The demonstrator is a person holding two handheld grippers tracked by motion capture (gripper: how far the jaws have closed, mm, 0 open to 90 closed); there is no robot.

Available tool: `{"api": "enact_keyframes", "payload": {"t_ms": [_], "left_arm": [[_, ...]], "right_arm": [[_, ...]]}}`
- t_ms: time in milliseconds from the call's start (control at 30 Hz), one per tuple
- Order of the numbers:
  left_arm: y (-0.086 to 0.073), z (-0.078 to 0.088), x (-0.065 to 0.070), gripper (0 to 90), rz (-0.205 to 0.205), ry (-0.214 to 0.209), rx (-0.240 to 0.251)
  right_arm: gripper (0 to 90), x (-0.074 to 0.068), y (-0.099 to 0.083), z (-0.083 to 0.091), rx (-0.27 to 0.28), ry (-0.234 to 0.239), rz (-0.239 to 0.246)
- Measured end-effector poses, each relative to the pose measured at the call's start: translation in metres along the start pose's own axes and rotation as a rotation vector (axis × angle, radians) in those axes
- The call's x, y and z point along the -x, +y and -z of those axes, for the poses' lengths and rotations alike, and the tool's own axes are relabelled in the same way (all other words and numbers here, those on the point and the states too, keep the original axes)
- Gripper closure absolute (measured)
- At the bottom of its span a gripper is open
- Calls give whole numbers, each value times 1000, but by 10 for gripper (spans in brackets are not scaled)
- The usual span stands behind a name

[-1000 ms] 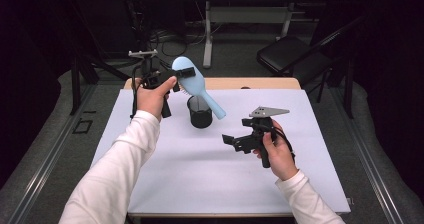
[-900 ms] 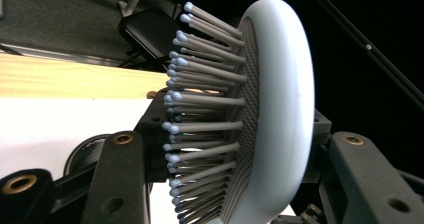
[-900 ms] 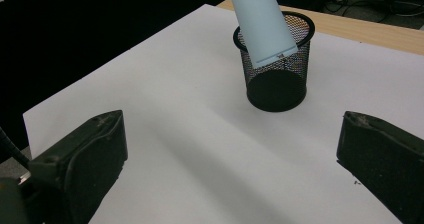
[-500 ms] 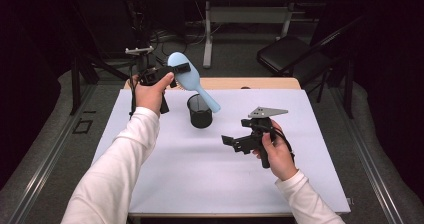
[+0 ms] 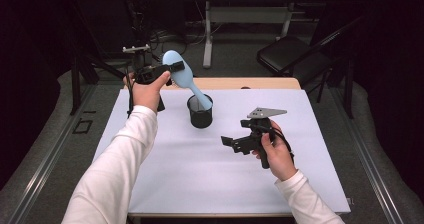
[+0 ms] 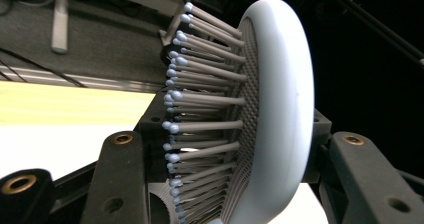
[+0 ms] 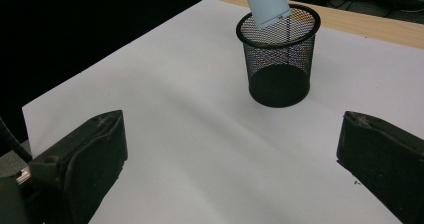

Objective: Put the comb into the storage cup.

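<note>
**Hairbrush held over mesh cup**

In the high view, a pale blue hairbrush [image 5: 180, 71] is clamped by its head in the left gripper [image 5: 159, 74], which is held above the far left part of the white table [image 5: 200, 179]. The brush is tilted, with its handle slanted down into the mouth of a black mesh cup [image 5: 200, 113] that stands upright near the middle of the far edge. The right gripper [image 5: 239, 143] is held well apart from the cup, over the right half of the table, with nothing between its jaws.

In the left gripper view, the brush head [image 6: 275, 114] is seen gripped between the two black jaws, its grey bristles [image 6: 200, 109] pointed to the left of the picture.

In the right gripper view, the jaws are spread wide. The mesh cup [image 7: 279, 79] is seen ahead on the white surface, and the end of the brush handle [image 7: 266, 4] is seen just inside its rim.
</note>
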State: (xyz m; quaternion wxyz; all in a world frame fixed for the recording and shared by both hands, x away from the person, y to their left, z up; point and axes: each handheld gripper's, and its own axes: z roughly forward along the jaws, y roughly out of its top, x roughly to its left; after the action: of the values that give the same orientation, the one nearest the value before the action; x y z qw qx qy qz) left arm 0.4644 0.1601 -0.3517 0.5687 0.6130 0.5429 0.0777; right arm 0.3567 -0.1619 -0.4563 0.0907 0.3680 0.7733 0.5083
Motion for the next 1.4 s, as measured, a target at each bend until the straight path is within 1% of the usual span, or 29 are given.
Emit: {"api": "enact_keyframes", "payload": {"t_ms": [167, 433, 500, 633, 933, 1200, 1400], "left_arm": [[2, 1, 1, 486, -15, 14, 3], [3, 0, 5, 486, -63, 43, 6], [3, -1, 7, 486, -88, 58, 2], [3, -2, 11, 486, -134, 73, 1], [1, -7, 18, 486, -210, 99, -9], [0, -14, 21, 486, -241, 118, -14], [-2, -21, 23, 485, -247, 126, -19]], "right_arm": [[0, 0, 0, 0, 0, 0, 3], [0, 0, 0, 0, -1, 1, 3], [0, 0, 0, -1, -1, 1, 2], [0, -1, -1, -2, -6, 1, 5], [0, -1, -1, -2, -7, 3, 6], [0, -1, -1, -2, -7, 2, 7], [0, -1, -1, -2, -11, 2, 9]]}}
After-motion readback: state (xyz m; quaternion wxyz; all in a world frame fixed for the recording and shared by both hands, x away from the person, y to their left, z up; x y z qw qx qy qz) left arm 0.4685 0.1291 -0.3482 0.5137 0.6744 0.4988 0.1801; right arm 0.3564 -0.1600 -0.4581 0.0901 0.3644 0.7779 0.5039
